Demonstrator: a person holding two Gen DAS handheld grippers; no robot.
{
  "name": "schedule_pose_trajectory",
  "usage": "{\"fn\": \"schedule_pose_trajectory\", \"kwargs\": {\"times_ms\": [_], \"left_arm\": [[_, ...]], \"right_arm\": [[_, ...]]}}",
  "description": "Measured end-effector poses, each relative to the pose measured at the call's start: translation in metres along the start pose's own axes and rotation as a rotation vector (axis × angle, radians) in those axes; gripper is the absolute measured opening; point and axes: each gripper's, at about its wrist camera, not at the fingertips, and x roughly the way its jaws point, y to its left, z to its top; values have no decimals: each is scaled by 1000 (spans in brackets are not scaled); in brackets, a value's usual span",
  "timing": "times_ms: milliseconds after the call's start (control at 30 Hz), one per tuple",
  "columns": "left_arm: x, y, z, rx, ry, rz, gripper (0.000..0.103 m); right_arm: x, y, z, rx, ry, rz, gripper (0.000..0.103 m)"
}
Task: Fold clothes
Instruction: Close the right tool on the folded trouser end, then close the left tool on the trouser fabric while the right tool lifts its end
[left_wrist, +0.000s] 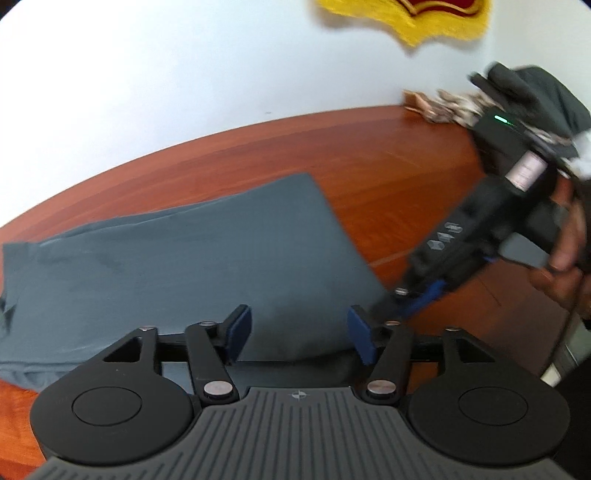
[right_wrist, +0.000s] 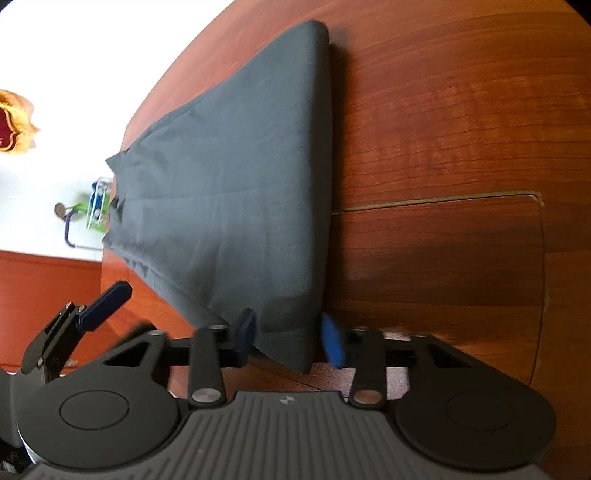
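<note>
Surface: reddish wooden table (right_wrist: 443, 129) set against a white wall (left_wrist: 147, 74); a seam line crosses the tabletop on the right-wrist view.
Left gripper (left_wrist: 299, 332): nearest in the left-wrist view; its blue pads stand apart with nothing pressed between them, poised above the garment's near edge.
Right gripper (right_wrist: 290, 338): its pads straddle the near corner of the cloth; whether they pinch the corner is blurred, so the grip cannot be told. A person's hand (left_wrist: 565, 251) holds it.
Task item: grey folded garment (right_wrist: 236, 177), lying flat on the table in a long panel, collar end turned toward the far edge.
Background: heap of other clothes (left_wrist: 517, 103) at the far side by the wall; yellow-fringed pennant (left_wrist: 413, 22) hanging above.
Stage (judged): a further fold is probably being set up from the near end.
Risk (judged): lifting by one corner only could drag the panel askew and undo its layers; loose pads may let the cloth slip.
</note>
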Motion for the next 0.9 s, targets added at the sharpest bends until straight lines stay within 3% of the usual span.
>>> {"fn": "schedule_pose_trajectory", "kwargs": {"times_ms": [100, 300, 500, 833, 900], "left_arm": [[6, -20, -1, 28, 13, -17, 62], [18, -50, -4, 130, 18, -3, 62], [36, -78, -7, 261, 12, 72, 62], [67, -85, -3, 286, 34, 211, 62], [75, -86, -4, 304, 42, 233, 54]], "right_arm": [[-3, -4, 3, 20, 5, 44, 10], [-23, -1, 11, 42, 6, 154, 8], [-37, 16, 20, -7, 11, 179, 8], [-46, 25, 27, -35, 14, 178, 8], [-47, 25, 27, -41, 17, 175, 8]]}}
